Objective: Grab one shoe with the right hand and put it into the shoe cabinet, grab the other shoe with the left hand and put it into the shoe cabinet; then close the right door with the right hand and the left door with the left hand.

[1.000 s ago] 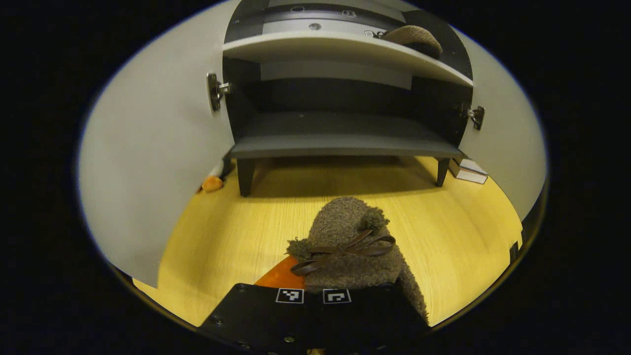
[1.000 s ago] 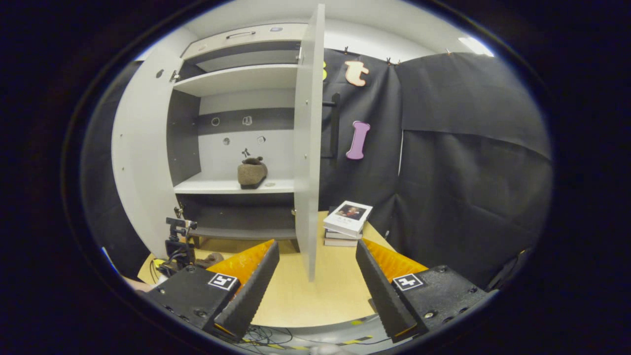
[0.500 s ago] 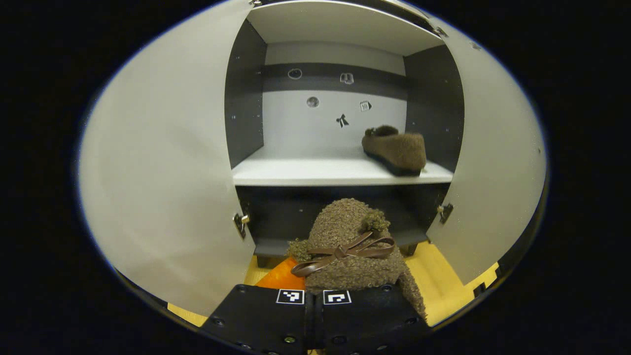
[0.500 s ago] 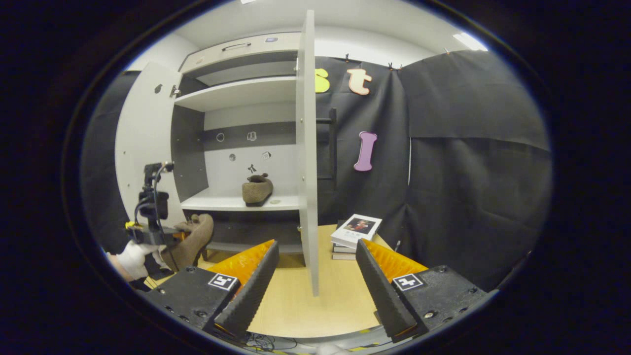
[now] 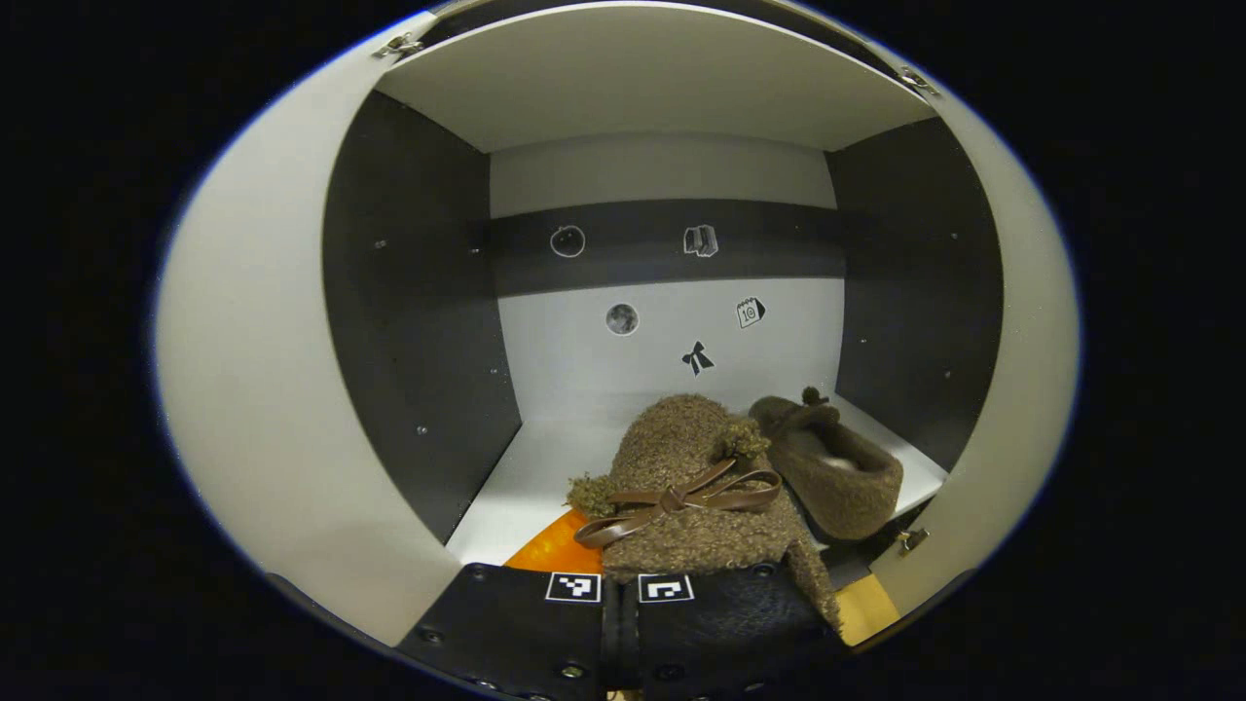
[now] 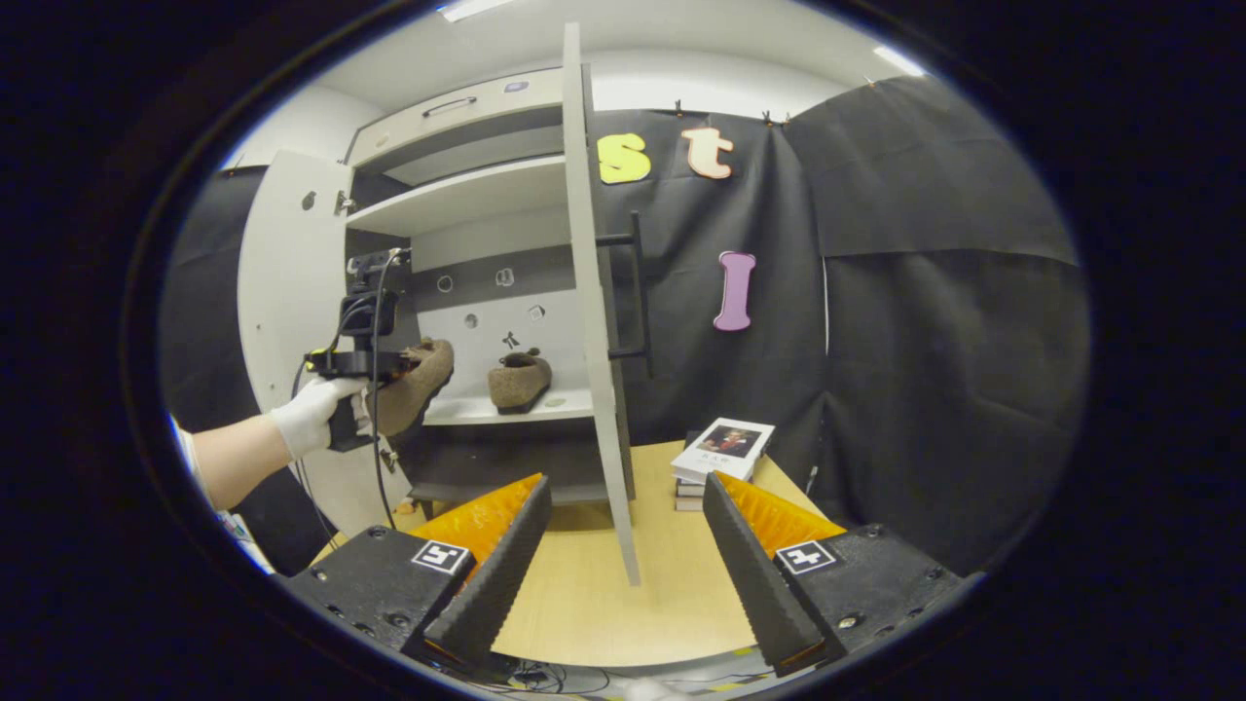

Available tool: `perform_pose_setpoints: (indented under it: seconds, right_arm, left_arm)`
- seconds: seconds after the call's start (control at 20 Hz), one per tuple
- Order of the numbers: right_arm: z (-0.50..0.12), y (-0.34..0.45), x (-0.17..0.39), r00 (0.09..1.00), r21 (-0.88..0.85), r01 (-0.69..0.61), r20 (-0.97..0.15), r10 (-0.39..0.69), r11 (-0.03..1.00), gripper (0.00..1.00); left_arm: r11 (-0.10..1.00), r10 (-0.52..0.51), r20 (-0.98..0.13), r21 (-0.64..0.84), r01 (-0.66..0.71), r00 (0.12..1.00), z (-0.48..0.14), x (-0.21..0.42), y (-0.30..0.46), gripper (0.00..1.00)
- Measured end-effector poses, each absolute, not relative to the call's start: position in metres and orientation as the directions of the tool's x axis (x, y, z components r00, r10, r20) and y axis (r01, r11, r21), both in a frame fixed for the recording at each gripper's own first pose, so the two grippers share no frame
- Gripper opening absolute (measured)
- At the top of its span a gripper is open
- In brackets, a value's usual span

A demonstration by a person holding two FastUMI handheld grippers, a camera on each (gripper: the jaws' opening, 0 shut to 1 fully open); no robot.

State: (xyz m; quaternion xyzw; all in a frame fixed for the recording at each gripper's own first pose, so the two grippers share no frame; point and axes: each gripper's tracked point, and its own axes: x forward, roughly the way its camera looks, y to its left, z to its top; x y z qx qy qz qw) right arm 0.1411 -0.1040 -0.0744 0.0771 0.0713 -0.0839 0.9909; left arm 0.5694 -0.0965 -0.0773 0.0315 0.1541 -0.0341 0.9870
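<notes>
Black cloth backed the cabinet (image 6: 458, 195), both doors swung wide for loading. Left gripper (image 5: 623, 584) clamped one shoe (image 5: 696, 487) at the shelf (image 5: 526, 477) front, beside the other shoe (image 5: 837, 472). Right gripper (image 6: 623, 555) waited open near the right door (image 6: 594, 341).

Left gripper (image 5: 623, 560) clamped (raised); right gripper (image 6: 623, 565) spread.
</notes>
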Motion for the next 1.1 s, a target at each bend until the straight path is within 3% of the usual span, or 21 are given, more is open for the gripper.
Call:
perform_pose_setpoints:
  seconds: [0.35,0.8,0.9,1.05,1.1]
  right_arm:
    - [-0.072,-0.136,0.133,0.960,0.159,0.252,-0.162,-0.226,0.955,0.97]
    - [-0.086,-0.135,0.134,0.949,0.154,0.269,-0.209,-0.235,0.951,0.98]
    - [-0.085,-0.129,0.135,0.952,0.154,0.258,-0.211,-0.223,0.954,0.99]
    - [-0.086,-0.120,0.138,0.955,0.153,0.239,-0.213,-0.204,0.959,0.98]
    - [-0.085,-0.118,0.138,0.956,0.150,0.236,-0.212,-0.202,0.960,0.99]
  left_arm:
    - [0.998,-0.028,-0.400,0.044,0.049,0.916,-0.104,0.660,-0.103,0.00]
    - [0.990,0.002,-0.552,0.116,0.074,0.834,-0.159,0.680,-0.093,0.01]
    - [0.987,0.005,-0.569,0.135,0.087,0.823,-0.160,0.676,-0.093,0.10]
    - [0.989,-0.023,-0.578,0.104,0.102,0.815,-0.157,0.666,-0.094,0.31]
    - [0.990,-0.033,-0.575,0.094,0.106,0.817,-0.152,0.661,-0.092,0.33]
